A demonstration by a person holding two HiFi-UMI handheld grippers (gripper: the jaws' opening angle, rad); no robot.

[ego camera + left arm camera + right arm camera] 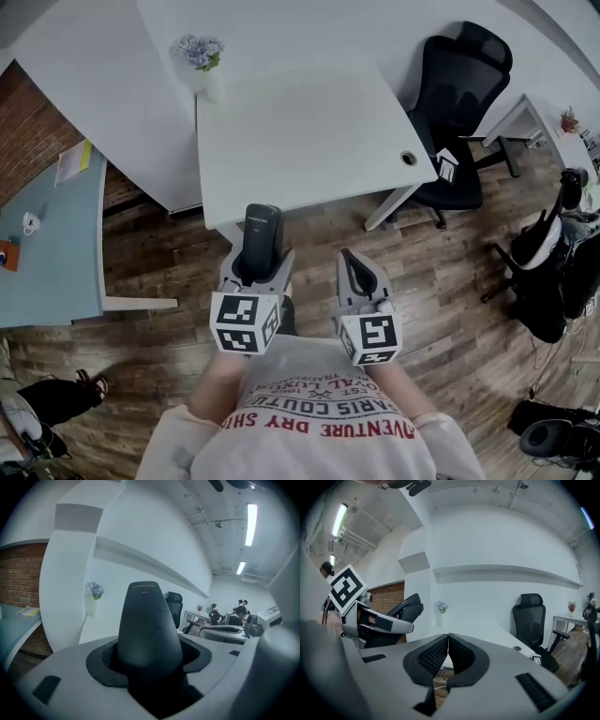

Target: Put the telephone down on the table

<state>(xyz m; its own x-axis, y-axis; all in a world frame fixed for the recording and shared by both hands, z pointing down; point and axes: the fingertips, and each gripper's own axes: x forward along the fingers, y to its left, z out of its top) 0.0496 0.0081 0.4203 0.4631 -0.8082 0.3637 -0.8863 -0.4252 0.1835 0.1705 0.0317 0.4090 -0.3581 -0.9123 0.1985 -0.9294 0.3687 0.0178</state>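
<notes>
A dark grey cordless telephone (261, 234) stands up out of my left gripper (255, 270), whose jaws are shut on its lower half. In the left gripper view the telephone (147, 630) fills the middle, its top end pointing away from me. It hangs over the wooden floor, just short of the near edge of the white table (309, 141). My right gripper (359, 275) is beside it to the right, shut with its pads (440, 656) touching and nothing between them. The left gripper (379, 620) also shows at the left of the right gripper view.
A small vase of pale blue flowers (201, 58) stands at the table's far left corner. A black office chair (459, 103) is at the table's right. A light blue table (52, 234) lies at the left. Bags and another chair (553, 272) crowd the right side.
</notes>
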